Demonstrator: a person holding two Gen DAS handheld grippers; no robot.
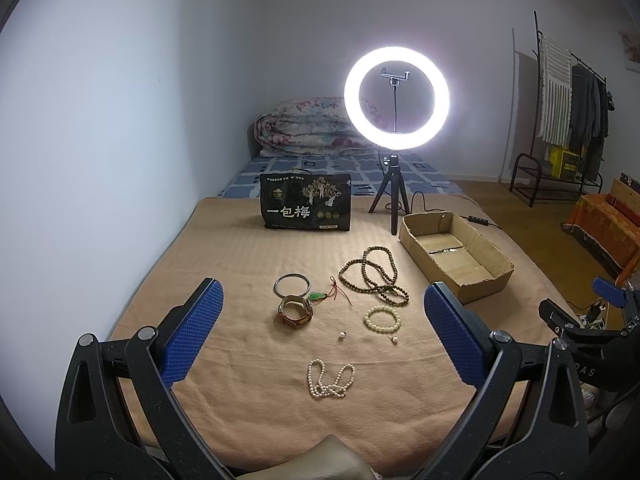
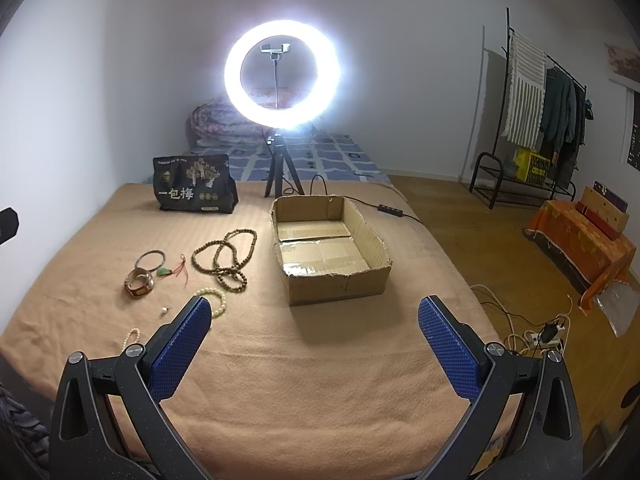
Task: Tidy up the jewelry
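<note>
Jewelry lies on a tan blanket (image 1: pixel 248 252): a pearl necklace (image 1: pixel 330 380), a cream bead bracelet (image 1: pixel 382 319), two pearl earrings (image 1: pixel 342 335), a brown bead necklace (image 1: pixel 374 276), a silver bangle (image 1: pixel 292 285), a green pendant with red cord (image 1: pixel 320 297) and a watch (image 1: pixel 295 312). An open cardboard box (image 1: pixel 456 256) stands to their right; it also shows in the right wrist view (image 2: pixel 332 248), empty. My left gripper (image 1: pixel 324 300) is open above the jewelry, holding nothing. My right gripper (image 2: pixel 314 312) is open and empty in front of the box.
A lit ring light on a tripod (image 1: pixel 396 100) and a black snack bag (image 1: pixel 306 202) stand behind the jewelry. A folded quilt (image 1: pixel 308 128) lies at the bed's far end. A clothes rack (image 2: pixel 536 120), cables and a power strip (image 2: pixel 540 334) are on the floor to the right.
</note>
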